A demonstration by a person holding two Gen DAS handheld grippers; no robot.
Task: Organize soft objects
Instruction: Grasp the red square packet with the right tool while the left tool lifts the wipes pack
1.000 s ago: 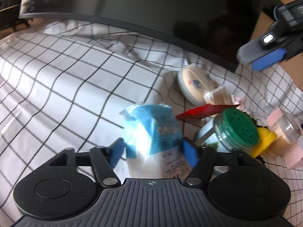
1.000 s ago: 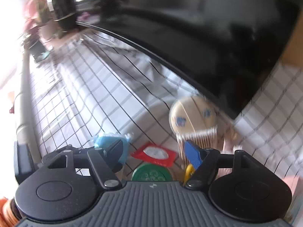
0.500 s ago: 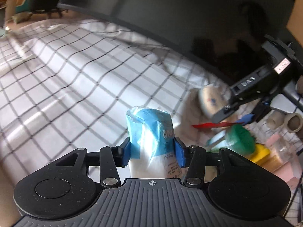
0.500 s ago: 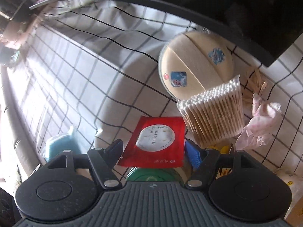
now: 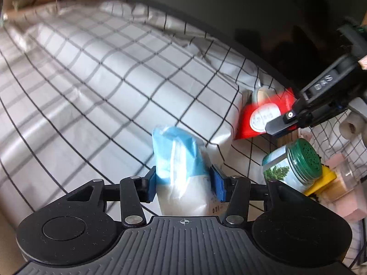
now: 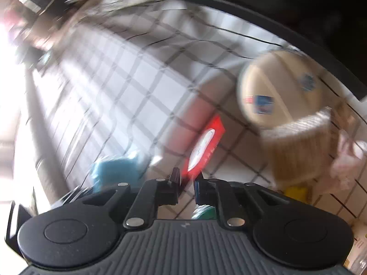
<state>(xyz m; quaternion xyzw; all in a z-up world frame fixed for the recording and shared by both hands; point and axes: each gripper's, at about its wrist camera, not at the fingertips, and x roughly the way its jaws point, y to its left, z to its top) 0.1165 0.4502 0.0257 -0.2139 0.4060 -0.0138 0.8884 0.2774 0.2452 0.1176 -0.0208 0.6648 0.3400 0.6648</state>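
A soft blue and white packet (image 5: 176, 151) stands upright between my left gripper's (image 5: 185, 181) blue pads. The pads press on its sides while the jaws are opening slightly. To the right, a flat red packet (image 5: 257, 116) hangs tilted above the checked cloth (image 5: 91, 80), with my right gripper (image 5: 282, 122) pinching its edge. In the blurred right wrist view the red packet (image 6: 204, 146) sticks out from the right gripper (image 6: 186, 183), whose jaws are closing on it and stand nearly together.
A green-lidded jar (image 5: 296, 165), a yellow object (image 5: 321, 181) and a pink block (image 5: 344, 206) crowd the right side. A round cream tin (image 6: 277, 91), a cotton swab bundle (image 6: 302, 142) and pink crumpled wrap (image 6: 346, 160) lie beyond. A dark screen (image 5: 229, 6) borders the cloth at the back.
My left gripper closed on the blue and white packet and moved with it. My right gripper came down over the red packet, closed on it and lifted it off the green jar.
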